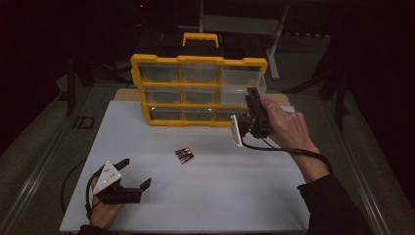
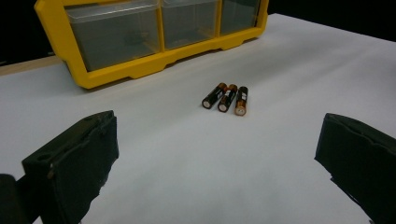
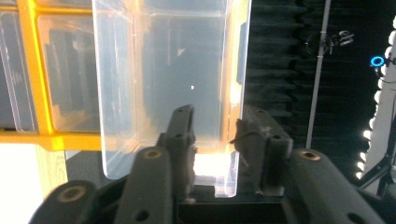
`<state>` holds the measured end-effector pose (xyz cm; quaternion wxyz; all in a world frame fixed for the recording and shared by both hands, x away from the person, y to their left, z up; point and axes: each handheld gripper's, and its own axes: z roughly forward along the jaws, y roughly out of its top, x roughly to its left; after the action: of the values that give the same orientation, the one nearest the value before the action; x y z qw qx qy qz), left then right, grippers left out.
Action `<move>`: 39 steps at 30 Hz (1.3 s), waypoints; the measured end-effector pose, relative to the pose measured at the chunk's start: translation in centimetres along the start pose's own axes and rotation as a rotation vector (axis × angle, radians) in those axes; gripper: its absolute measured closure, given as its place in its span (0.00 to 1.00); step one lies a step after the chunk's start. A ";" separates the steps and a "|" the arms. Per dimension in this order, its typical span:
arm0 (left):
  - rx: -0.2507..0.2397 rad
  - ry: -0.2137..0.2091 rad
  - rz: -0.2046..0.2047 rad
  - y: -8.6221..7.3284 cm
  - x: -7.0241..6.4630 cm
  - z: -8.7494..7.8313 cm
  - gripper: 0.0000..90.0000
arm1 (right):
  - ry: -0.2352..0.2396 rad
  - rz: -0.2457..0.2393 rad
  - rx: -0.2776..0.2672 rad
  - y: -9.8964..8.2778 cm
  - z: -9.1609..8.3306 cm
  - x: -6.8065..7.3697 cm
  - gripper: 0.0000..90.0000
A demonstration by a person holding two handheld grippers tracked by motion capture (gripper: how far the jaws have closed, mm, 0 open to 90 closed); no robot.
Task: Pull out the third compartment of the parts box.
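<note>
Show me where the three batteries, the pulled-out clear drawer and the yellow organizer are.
batteries (image 2: 227, 97): left gripper view, on the middle battery's body.
clear drawer (image 3: 163, 70): right gripper view, on its transparent front wall.
yellow organizer (image 1: 198, 60): high view, on its top frame bar.

— Any lettering you can make out on the yellow organizer or its clear drawers?

— None. The frame and the drawer fronts carry no label or number that can be read.

— And the three batteries on the tabletop?

— Black and copper bands, but any print on them is too small and blurred to read.

— Anything beside the tabletop?

— At its left edge, on the dark surface, there is a pale mark that looks like "ID"; I can't be sure of it.
</note>
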<state>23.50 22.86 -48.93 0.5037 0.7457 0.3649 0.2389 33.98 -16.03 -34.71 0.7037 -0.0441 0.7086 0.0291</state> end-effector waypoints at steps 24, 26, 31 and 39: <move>-0.005 0.002 -0.004 0.0 0.0 0.0 0.00 | 0.006 0.134 -0.006 0.2 -1.6 4.1 0.18; -0.004 0.001 -0.002 0.0 0.0 -0.1 0.00 | 0.027 0.162 -0.001 0.2 -1.7 4.5 0.17; -0.003 0.002 -0.002 0.0 0.0 0.0 0.00 | 0.077 0.243 -0.007 -0.1 -2.2 5.4 0.16; 0.000 0.003 -0.002 0.0 0.0 0.0 0.00 | 0.181 0.445 -0.025 -0.3 -3.3 7.4 0.16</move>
<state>23.45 22.84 -48.94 0.5032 0.7450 0.3667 0.2395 30.65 -16.83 -42.11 0.6131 0.1019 0.7605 0.1880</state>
